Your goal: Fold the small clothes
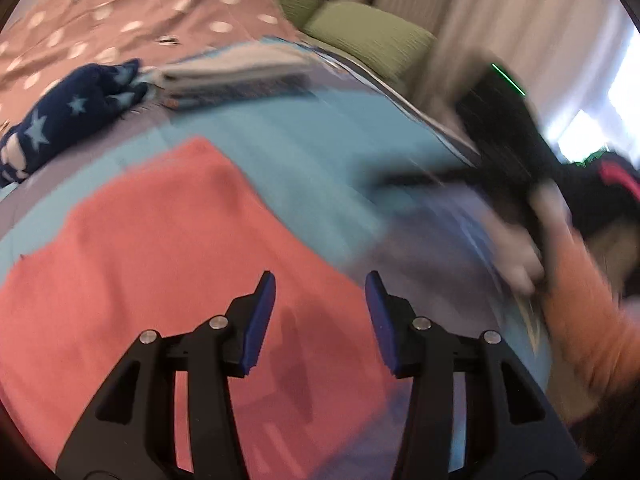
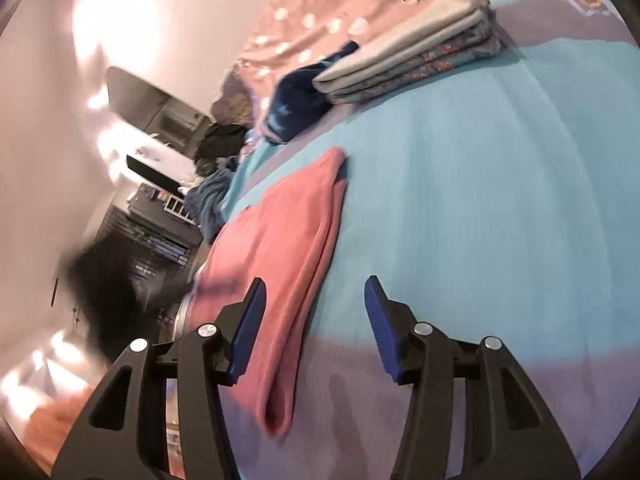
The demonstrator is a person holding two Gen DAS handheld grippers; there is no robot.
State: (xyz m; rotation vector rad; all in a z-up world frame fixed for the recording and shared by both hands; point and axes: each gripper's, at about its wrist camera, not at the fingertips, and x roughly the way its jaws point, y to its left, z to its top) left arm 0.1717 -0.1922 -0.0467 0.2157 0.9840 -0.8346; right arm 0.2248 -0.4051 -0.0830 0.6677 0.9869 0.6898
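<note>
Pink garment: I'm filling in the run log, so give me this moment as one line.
stage: mid-fold | pink garment: folded lengthwise on bed | left gripper: open, empty | right gripper: open, empty | folded stack: behind

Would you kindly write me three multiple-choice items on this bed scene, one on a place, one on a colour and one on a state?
1. Where does the stack of folded clothes lie?
A. under the pink garment
B. beside the navy star-print garment
C. on the floor

2. What colour is the garment nearest the claws?
A. coral pink
B. green
C. white

3. How does the left claw stand?
A. shut on the pink garment
B. shut on the stack
C. open, holding nothing

Answers: 1 B, the stack's end sits against the navy piece; 2 A, pink cloth spreads beneath both claws; 3 C, its blue pads stand apart with only the cloth below showing between them.
</note>
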